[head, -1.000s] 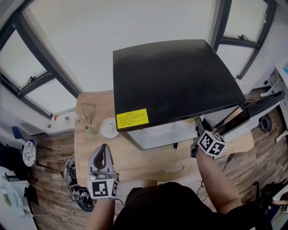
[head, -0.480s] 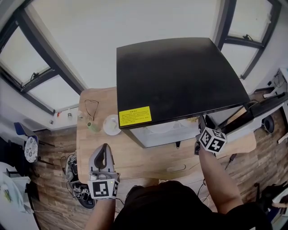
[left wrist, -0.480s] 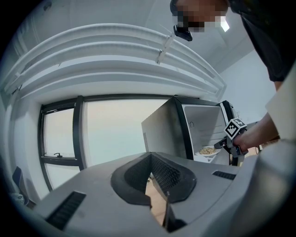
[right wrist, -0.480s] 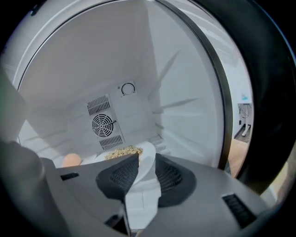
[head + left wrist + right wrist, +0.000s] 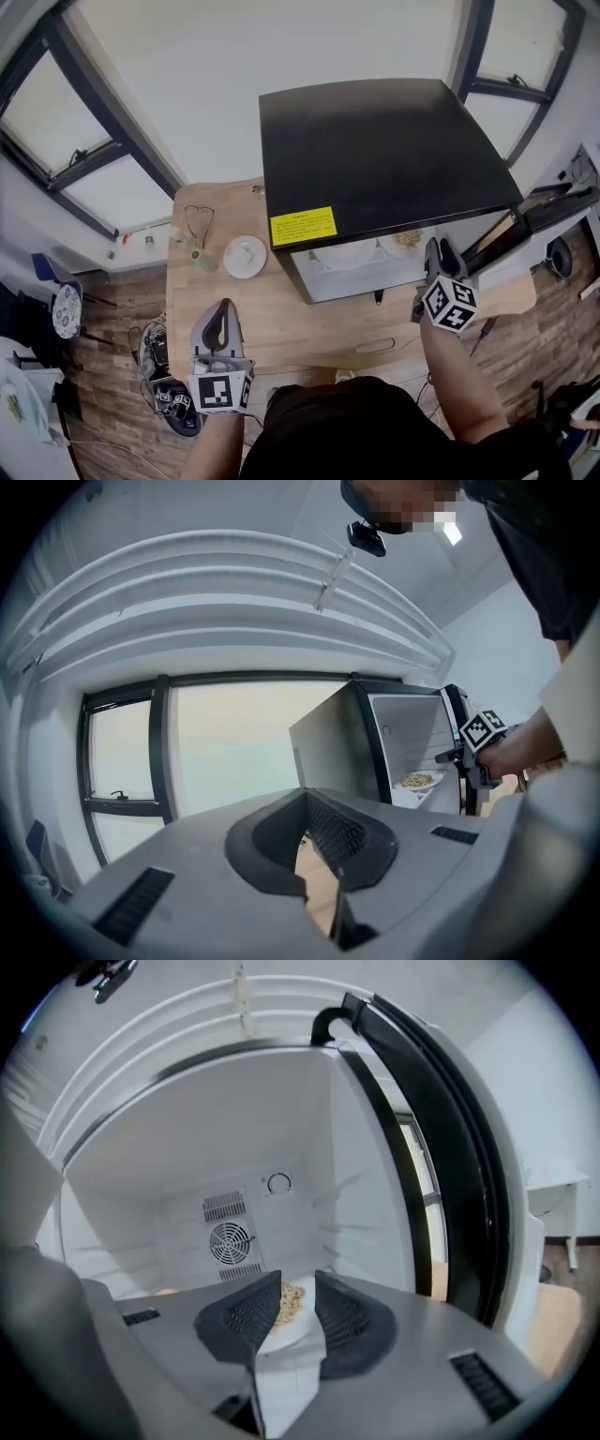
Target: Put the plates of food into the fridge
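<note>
Fridge [image 5: 384, 159]: black top, standing on the wooden table [image 5: 281, 319], with its door [image 5: 553, 202] swung open to the right. The interior is white. The right gripper view shows a round fan grille [image 5: 230, 1239] and a ring-shaped dial [image 5: 278, 1183] on the back wall.

Right gripper [image 5: 441, 248]: held at the open fridge front. Its jaws have just been opening and now stand apart, pressing on nothing. The plate of food [image 5: 409, 240] sits on the fridge shelf just beyond the jaw tips, released and resting inside.

Left gripper [image 5: 218, 309]: held over the near left part of the table, well apart from the fridge. Its jaws meet at the tips and nothing is between them.

White plate [image 5: 245, 256]: on the table just left of the fridge. Its contents cannot be made out.

Writing: a yellow label [image 5: 303, 226] is stuck at the front left corner of the fridge top, with dark print too small to read. Each gripper's cube carries black-and-white square markers. No brand name is legible anywhere.
</note>
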